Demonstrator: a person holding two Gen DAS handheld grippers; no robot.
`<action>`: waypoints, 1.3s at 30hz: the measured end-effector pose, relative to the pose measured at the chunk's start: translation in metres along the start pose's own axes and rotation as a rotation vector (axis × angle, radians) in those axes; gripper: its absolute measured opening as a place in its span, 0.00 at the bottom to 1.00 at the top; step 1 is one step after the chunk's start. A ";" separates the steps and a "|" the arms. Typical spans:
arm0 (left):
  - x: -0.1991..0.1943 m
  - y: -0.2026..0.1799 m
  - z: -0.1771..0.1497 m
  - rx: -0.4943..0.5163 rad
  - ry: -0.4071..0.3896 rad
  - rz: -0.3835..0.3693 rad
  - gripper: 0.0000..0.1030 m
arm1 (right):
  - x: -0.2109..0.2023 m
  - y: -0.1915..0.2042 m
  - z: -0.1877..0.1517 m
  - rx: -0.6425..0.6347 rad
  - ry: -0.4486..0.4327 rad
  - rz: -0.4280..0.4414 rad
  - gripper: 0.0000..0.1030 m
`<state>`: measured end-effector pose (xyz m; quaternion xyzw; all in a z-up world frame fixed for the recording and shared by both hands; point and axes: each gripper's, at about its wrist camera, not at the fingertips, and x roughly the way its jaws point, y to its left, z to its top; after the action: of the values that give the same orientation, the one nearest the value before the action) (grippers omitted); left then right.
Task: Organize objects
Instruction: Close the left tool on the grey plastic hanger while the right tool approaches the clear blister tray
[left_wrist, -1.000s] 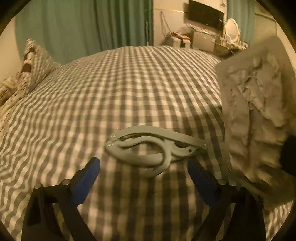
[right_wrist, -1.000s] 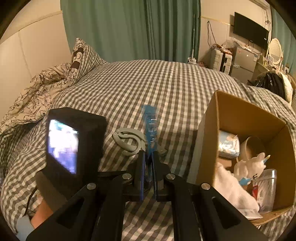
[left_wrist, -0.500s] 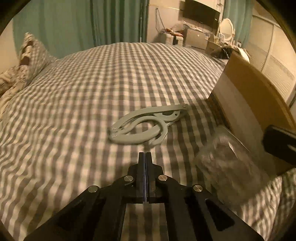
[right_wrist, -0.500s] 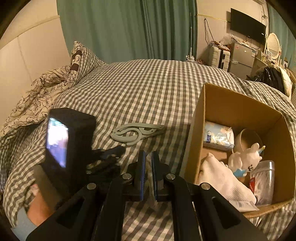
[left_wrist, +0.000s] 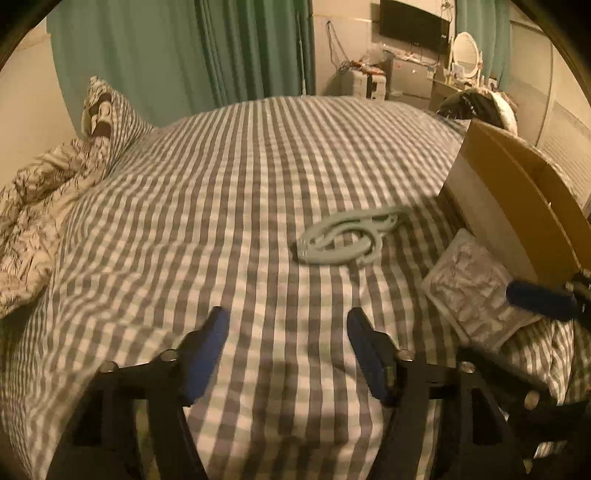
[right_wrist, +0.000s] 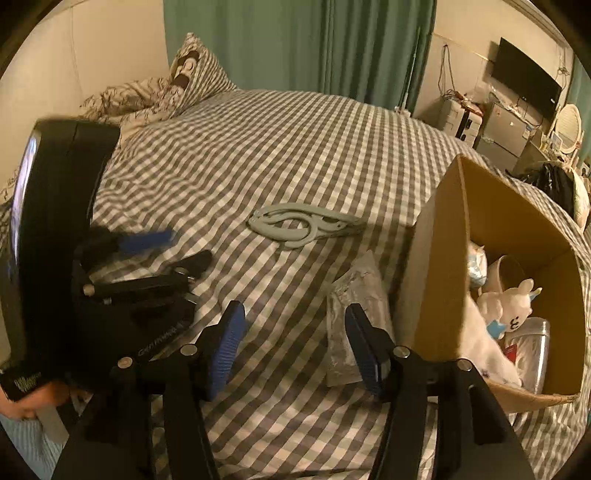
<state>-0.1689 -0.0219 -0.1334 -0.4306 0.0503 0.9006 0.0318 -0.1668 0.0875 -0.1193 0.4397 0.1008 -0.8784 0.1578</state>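
Both my grippers had just been opening and stood spread with nothing between them: the left gripper (left_wrist: 286, 343) short of the folded hanger (left_wrist: 349, 240), the right gripper (right_wrist: 293, 339) over the clear packet (right_wrist: 354, 314), which lay just beside the cardboard box (right_wrist: 439, 236), the hanger farther out. I judged the slick packet might slide under the box wall, or my pad might catch the cardboard

left tongs (left_wrist: 286, 354) just opened, empty, right tongs (right_wrist: 293, 350) likewise
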 end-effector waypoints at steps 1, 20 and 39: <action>0.001 0.000 0.005 0.014 0.002 -0.003 0.68 | 0.000 -0.001 -0.001 0.006 0.002 0.005 0.55; 0.080 -0.031 0.045 0.674 0.023 -0.220 0.68 | 0.014 0.002 -0.048 0.288 -0.023 -0.172 0.82; 0.124 -0.045 0.060 0.577 -0.005 -0.398 0.77 | 0.039 -0.024 -0.047 0.365 0.018 -0.177 0.82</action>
<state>-0.2887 0.0316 -0.1952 -0.4029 0.2178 0.8264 0.3276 -0.1627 0.1170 -0.1774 0.4584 -0.0204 -0.8885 -0.0032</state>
